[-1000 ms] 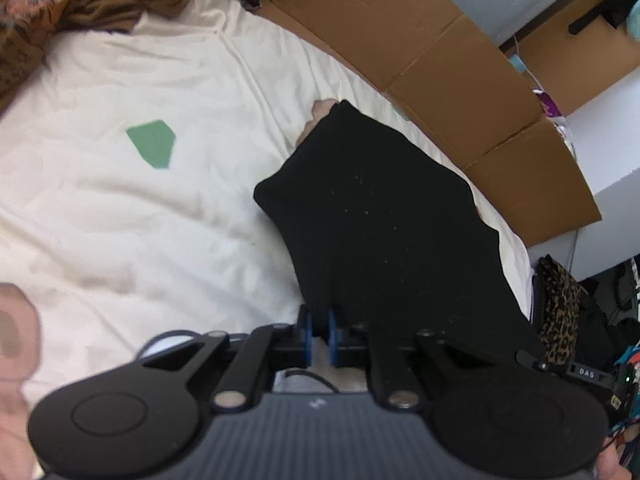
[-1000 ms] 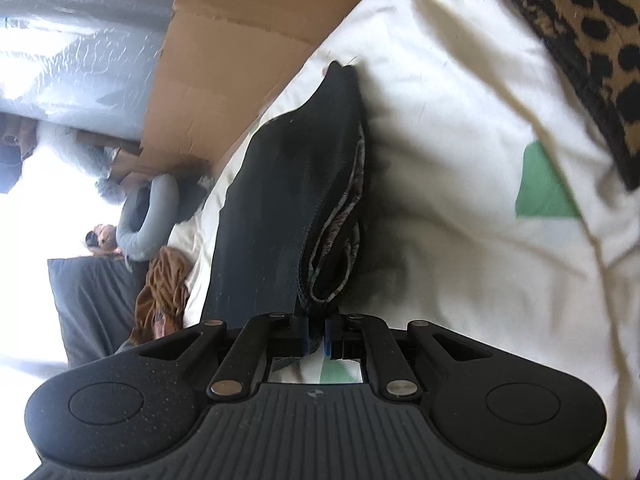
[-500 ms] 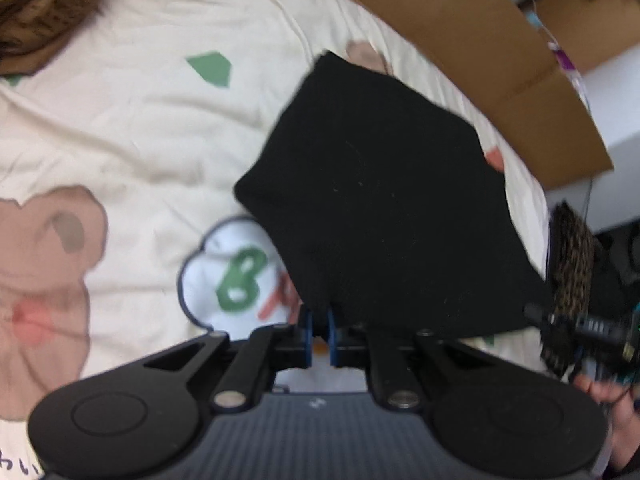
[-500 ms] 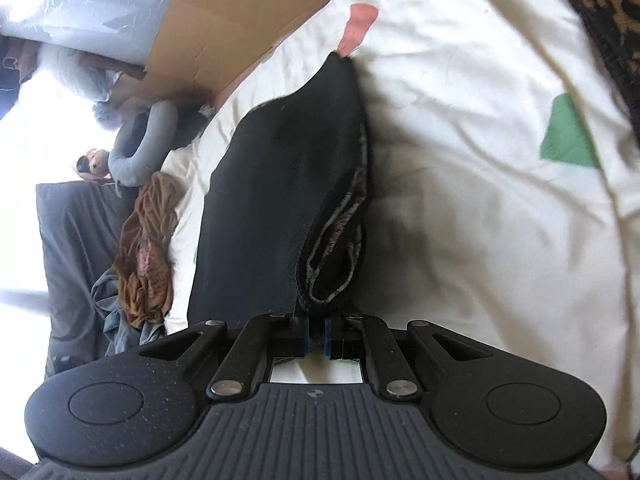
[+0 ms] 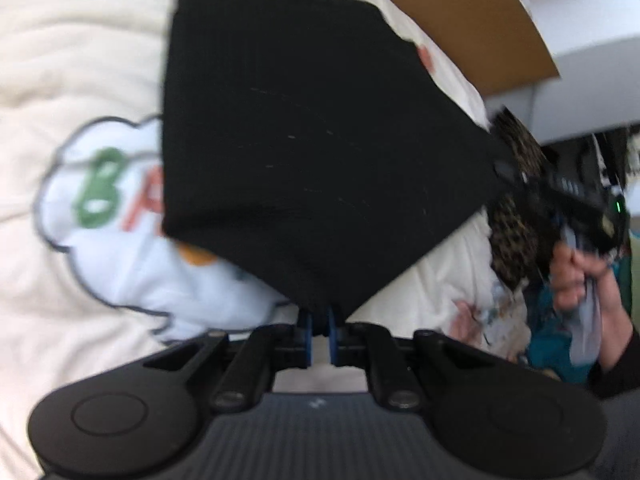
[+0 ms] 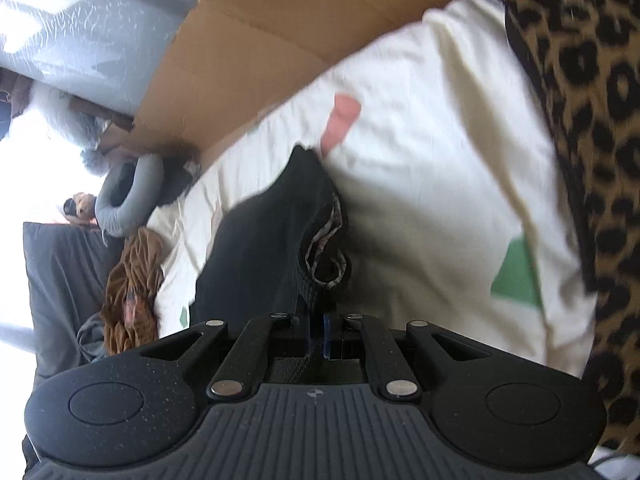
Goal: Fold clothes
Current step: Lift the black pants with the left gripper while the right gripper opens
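A black garment (image 5: 312,152) hangs stretched above the cream printed bedsheet (image 5: 52,60), folded over so its layered edge shows. My left gripper (image 5: 319,320) is shut on its near corner. In the right wrist view the same black garment (image 6: 260,256) runs away from me, with a patterned lining showing in the fold, and my right gripper (image 6: 316,332) is shut on its other corner. The right gripper (image 5: 508,168) also shows in the left wrist view at the cloth's right corner, held by a hand (image 5: 580,280).
A leopard-print garment (image 6: 580,120) lies on the sheet beside the right gripper. A brown garment (image 6: 132,288) is heaped at the bed's far end. Flattened cardboard (image 6: 260,40) lines the bed's far side. A grey neck pillow (image 6: 124,196) sits beyond.
The left gripper has swung down and over the sheet, so the cloud print now shows beneath the black garment. The right gripper has risen with its corner. Both grips have held.
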A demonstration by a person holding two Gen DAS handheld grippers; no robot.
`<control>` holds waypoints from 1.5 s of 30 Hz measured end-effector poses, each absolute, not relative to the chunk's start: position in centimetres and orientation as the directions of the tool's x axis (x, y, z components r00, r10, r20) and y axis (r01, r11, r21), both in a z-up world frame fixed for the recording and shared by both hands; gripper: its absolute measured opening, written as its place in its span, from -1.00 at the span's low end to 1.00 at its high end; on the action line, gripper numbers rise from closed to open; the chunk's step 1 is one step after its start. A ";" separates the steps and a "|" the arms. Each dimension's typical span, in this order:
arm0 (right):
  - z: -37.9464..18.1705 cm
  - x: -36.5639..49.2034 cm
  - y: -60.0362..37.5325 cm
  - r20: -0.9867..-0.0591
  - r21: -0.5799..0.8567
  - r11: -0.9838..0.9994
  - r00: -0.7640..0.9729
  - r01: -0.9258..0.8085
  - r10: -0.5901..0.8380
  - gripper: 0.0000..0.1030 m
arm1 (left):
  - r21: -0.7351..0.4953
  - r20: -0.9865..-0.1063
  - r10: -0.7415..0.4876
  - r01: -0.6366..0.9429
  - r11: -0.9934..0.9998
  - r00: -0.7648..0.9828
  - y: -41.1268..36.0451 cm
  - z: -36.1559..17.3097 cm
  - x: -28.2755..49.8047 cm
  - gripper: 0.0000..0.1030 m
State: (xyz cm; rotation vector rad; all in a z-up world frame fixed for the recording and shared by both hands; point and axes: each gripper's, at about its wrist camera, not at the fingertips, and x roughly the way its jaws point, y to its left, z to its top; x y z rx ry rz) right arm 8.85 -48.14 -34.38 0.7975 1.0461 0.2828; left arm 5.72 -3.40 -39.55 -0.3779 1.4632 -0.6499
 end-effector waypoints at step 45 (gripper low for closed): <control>-36.5 11.9 -52.5 -0.710 0.643 0.739 0.519 0.201 0.476 -0.28 | -0.602 -0.789 -0.594 0.386 0.699 -0.155 -10.7 -38.0 7.5 -0.72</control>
